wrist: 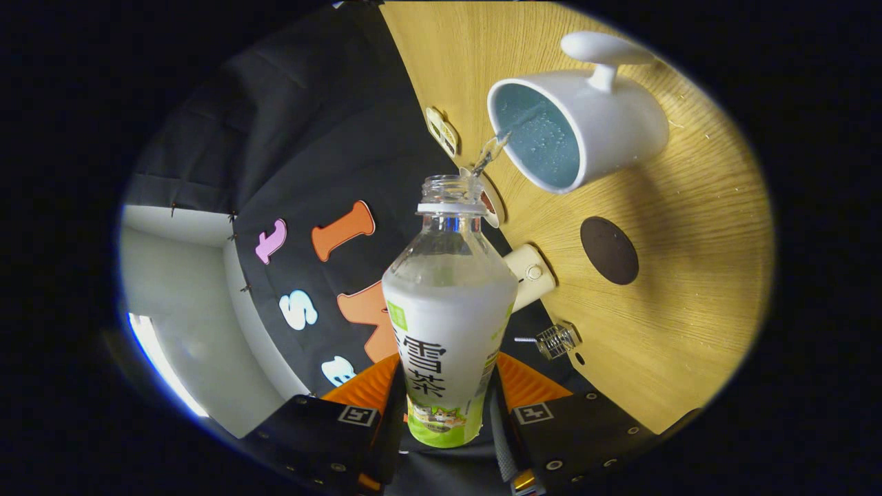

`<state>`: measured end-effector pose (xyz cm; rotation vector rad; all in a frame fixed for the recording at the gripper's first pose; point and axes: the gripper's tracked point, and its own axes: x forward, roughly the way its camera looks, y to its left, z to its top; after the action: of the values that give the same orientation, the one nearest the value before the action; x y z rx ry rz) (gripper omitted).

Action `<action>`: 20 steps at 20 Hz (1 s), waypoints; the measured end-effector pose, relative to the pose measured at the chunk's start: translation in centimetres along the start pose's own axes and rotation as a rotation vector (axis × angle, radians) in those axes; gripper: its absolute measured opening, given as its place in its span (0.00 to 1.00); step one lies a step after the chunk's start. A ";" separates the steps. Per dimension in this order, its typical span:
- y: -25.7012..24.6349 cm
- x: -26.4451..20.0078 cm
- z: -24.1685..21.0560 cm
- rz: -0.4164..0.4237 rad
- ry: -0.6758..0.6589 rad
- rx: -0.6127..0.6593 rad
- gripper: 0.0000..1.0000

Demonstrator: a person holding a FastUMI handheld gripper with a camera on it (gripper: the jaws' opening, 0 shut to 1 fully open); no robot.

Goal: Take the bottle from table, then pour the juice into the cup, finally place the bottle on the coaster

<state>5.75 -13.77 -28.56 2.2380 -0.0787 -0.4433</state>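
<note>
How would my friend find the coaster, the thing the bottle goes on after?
Look at the wooden table. Beyond the bottle that the hand-held gripper squeezes, beside the white cup, lies the coaster. It is the only flat, dark, round thing there.

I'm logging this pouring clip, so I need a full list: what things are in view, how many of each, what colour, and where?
bottle: one, clear with white and green label, uncapped, between the fingers, tilted toward the cup, liquid leaving its mouth
cup: one, white outside, light blue inside, on the table beyond the bottle's mouth
coaster: one, dark brown, round, on the table beside the cup
table: one, light wood
gripper: one, shut on the bottle's lower body
</note>
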 end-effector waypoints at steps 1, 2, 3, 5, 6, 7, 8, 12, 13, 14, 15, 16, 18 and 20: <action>-0.2 0.1 -0.1 -0.013 0.006 0.008 0.57; -0.4 0.2 -0.3 -0.022 0.007 0.015 0.57; -0.3 0.3 -0.2 -0.027 0.004 0.028 0.57; -0.2 0.4 -0.3 -0.027 0.003 0.055 0.57; -0.1 0.3 -0.4 -0.026 0.002 0.064 0.57; 0.1 0.3 -0.4 -0.024 0.001 0.074 0.57; 0.4 0.5 -0.3 -0.020 0.001 0.084 0.57; 0.4 0.4 -0.2 -0.012 -0.004 0.142 0.57; 0.5 0.5 -0.1 -0.009 -0.007 0.160 0.57; 0.5 0.6 -0.2 -0.007 -0.006 0.174 0.57; 0.6 0.9 -0.2 -0.008 -0.009 0.185 0.57; 0.9 0.9 -0.1 -0.004 -0.008 0.197 0.57; 0.8 0.7 0.0 -0.001 -0.012 0.214 0.57; 0.5 0.7 -0.1 -0.022 -0.001 0.214 0.57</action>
<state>6.48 -14.14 -28.35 2.4507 -0.1068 -0.4664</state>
